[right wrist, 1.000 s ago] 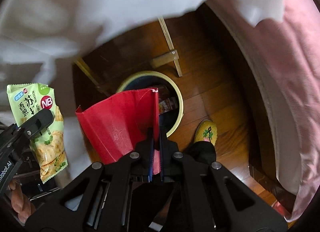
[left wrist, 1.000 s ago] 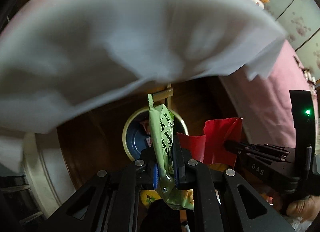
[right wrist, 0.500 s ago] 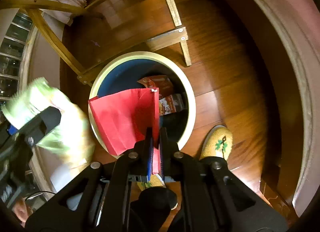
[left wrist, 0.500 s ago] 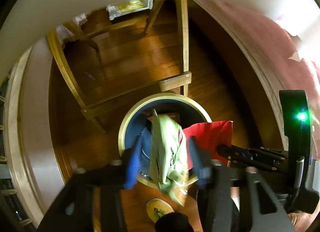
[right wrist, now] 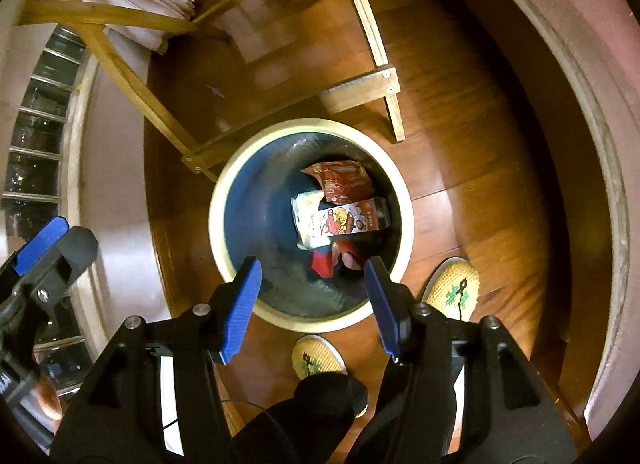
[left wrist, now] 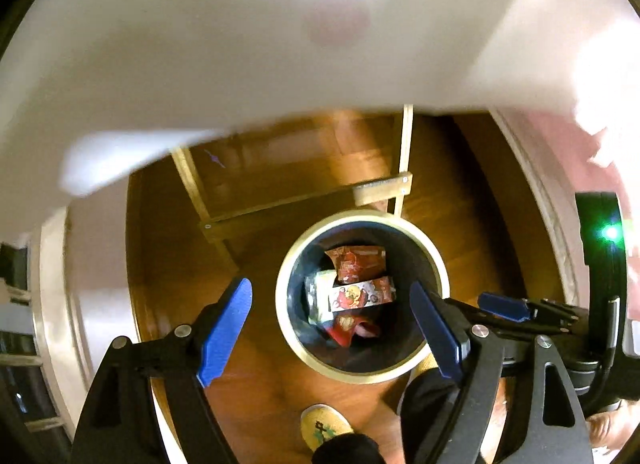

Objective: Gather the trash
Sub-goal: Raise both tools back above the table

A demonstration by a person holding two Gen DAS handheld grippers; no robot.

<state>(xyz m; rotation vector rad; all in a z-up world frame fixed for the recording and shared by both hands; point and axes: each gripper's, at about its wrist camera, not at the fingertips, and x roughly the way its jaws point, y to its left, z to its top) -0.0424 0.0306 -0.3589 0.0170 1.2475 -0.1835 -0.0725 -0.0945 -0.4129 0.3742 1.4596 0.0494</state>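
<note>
Left wrist view: your left tongs point(left wrist: 330, 326) are hanging spread wide and empty, straight above the round bin point(left wrist: 362, 220) on the wooden floor point(left wrist: 256, 396). The trash wrappers point(left wrist: 354, 290), red and pale ones, are lying at the bin's bottom, showing between the two blue pads point(left wrist: 224, 330). A white cloth point(left wrist: 280, 44), blurred, is filling the space beyond the tongs. The right tongs point(left wrist: 504, 306) are sitting off to the right side, over the bin's rim.

Right wrist view: your right tongs point(right wrist: 312, 304) are also gaping, gripping nothing, with the bin point(right wrist: 312, 126) just ahead of the tips and the trash wrappers point(right wrist: 340, 208) resting inside. Your slippers point(right wrist: 452, 288) are standing just beside the rim, under and right of the tongs. The left tongs point(right wrist: 38, 240) are showing at the far left.

Judgement: the drop looks done. In lifting away, be keeping both sets spread and rising straight, so no pad is catching the rim or that cloth.
</note>
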